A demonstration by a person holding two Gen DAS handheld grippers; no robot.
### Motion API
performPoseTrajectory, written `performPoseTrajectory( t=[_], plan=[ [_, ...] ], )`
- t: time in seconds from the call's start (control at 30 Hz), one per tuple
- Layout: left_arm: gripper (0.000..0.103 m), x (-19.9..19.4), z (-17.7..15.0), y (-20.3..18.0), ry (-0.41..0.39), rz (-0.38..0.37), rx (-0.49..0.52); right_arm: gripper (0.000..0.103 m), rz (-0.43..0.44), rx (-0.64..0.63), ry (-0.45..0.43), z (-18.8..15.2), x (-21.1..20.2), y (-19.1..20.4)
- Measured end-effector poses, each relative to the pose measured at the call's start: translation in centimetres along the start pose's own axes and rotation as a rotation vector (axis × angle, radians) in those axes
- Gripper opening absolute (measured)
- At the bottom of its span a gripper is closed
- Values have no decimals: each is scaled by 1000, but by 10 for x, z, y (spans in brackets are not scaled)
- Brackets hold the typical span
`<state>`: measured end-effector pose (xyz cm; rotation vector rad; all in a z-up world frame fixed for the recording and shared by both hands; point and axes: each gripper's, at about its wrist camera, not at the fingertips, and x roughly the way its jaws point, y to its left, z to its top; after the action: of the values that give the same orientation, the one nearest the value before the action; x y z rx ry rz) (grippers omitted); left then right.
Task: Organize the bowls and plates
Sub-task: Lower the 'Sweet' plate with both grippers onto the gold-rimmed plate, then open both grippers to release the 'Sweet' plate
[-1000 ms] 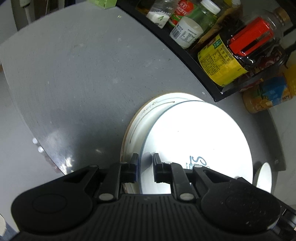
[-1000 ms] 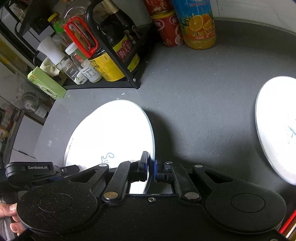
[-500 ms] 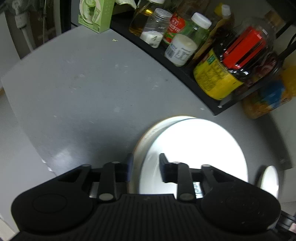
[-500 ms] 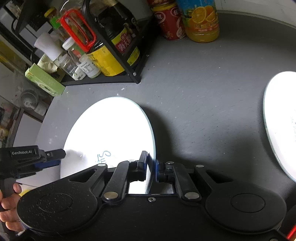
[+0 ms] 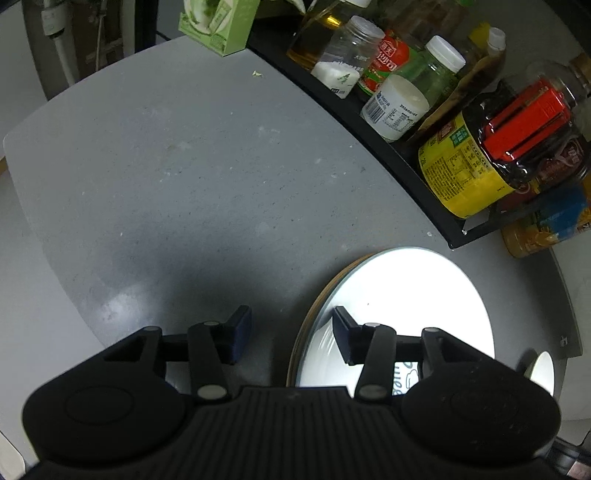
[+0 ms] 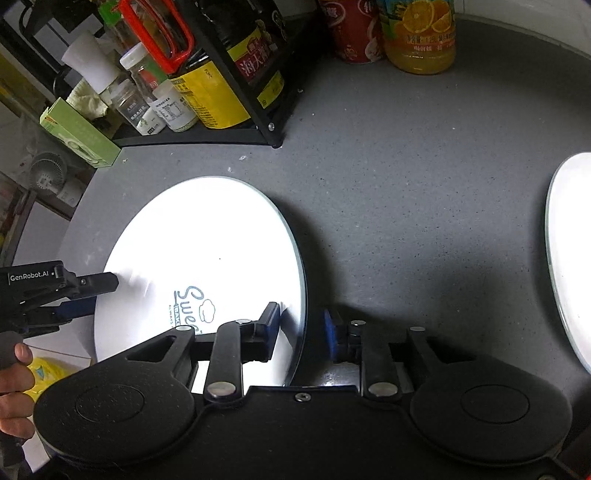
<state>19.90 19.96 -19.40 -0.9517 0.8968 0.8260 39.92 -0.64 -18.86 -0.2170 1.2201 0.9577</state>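
A white plate [image 5: 406, 306] with blue lettering lies flat on a brown-rimmed plate [image 5: 314, 306] on the grey table. My left gripper [image 5: 291, 338] is open. Its fingers straddle the stack's left rim, one over the plate and one over the table. In the right wrist view the same white plate [image 6: 207, 251] shows its blue print. My right gripper [image 6: 301, 332] is open, and the plate's right rim passes between its fingers. The left gripper [image 6: 74, 291] appears at that plate's far side. A second white plate [image 6: 569, 258] lies apart at the right.
A black rack [image 5: 388, 155] full of bottles and jars runs along the back, with a green box [image 5: 218, 22] at its end. An orange juice bottle [image 6: 421, 37] and a red can [image 6: 351, 33] stand behind. The table edge [image 5: 33, 206] curves at the left. A hand [image 6: 14, 369] holds the left gripper.
Both grippers have opened and let go of the white plate, which now lies flat on the brown-rimmed plate. The left gripper has drawn back to the left.
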Motion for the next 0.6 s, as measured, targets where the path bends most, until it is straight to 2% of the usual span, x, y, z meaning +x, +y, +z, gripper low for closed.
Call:
performPoseTrajectory(
  t=[0.13, 0.4, 0.47, 0.5, 0.53, 0.6],
  plan=[
    [48, 1, 2, -2, -1, 8, -15, 26, -11, 0, 4, -1, -1, 2],
    [49, -13, 3, -8, -36, 61, 29, 27, 3, 43, -9, 0, -14, -5],
    [50, -17, 3, -9, -31, 37, 26, 29, 5, 54, -22, 1, -20, -7],
    [51, -18, 3, -10, -26, 20, 21, 31, 8, 62, -26, 1, -23, -8],
    [57, -20, 2, -12, -18, 13, 19, 34, 12, 69, -33, 1, -26, -9],
    [69, -22, -1, -19, -9, 14, 31, 58, -1, 70, -60, 1, -34, -9]
  ],
)
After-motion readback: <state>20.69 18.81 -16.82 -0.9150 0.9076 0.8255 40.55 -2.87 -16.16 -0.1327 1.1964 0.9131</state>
